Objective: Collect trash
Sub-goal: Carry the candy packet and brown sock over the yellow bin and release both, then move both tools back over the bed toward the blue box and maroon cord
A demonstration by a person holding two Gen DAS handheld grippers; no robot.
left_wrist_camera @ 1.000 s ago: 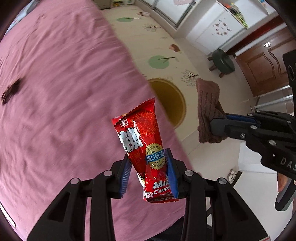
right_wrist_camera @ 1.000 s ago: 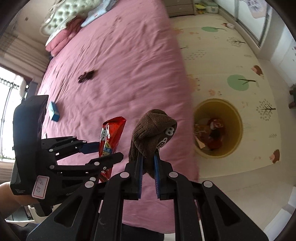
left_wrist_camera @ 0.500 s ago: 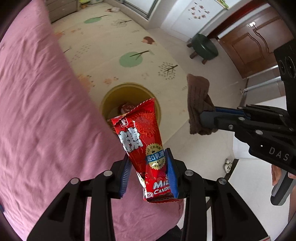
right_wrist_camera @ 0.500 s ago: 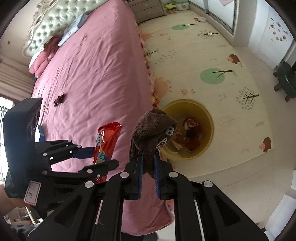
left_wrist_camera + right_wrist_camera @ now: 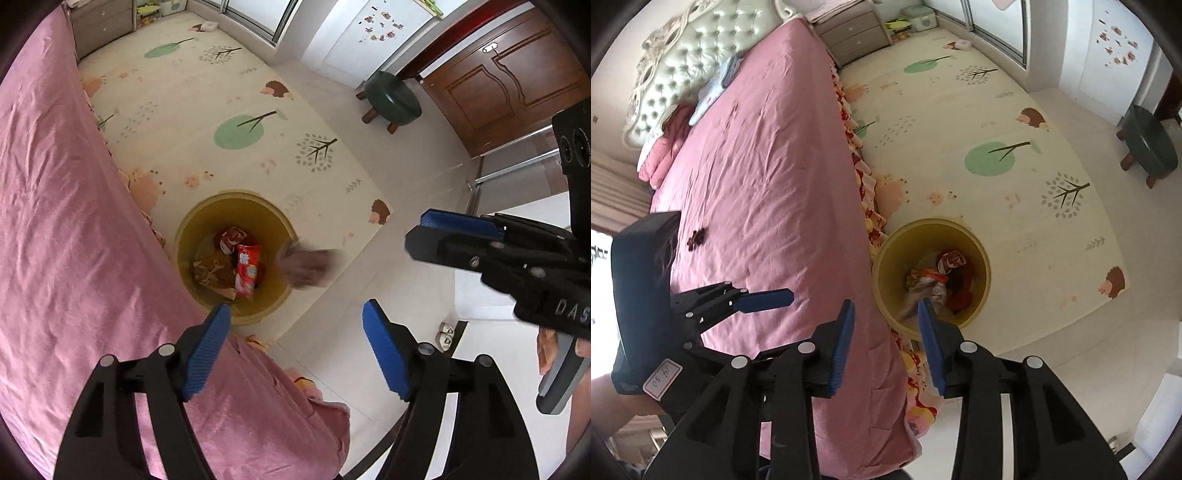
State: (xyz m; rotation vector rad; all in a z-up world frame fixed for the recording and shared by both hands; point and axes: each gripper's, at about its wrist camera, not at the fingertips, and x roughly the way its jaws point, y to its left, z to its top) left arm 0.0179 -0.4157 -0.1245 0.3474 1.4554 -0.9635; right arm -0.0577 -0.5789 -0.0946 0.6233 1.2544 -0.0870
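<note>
Beside the pink bed (image 5: 66, 258), a yellow bin (image 5: 192, 225) is seen on the play mat (image 5: 192, 122), wrappers inside. Both the left gripper (image 5: 295, 347) and right gripper (image 5: 884, 341) have just been opening, nothing between them; a blurred brown sock (image 5: 308, 266) is caught mid-air at the bin's right rim.

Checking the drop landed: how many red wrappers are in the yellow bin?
2: a crumpled wrapper near the far wall of the bin, and a long candy packet in the middle. Others may be hidden underneath.
</note>
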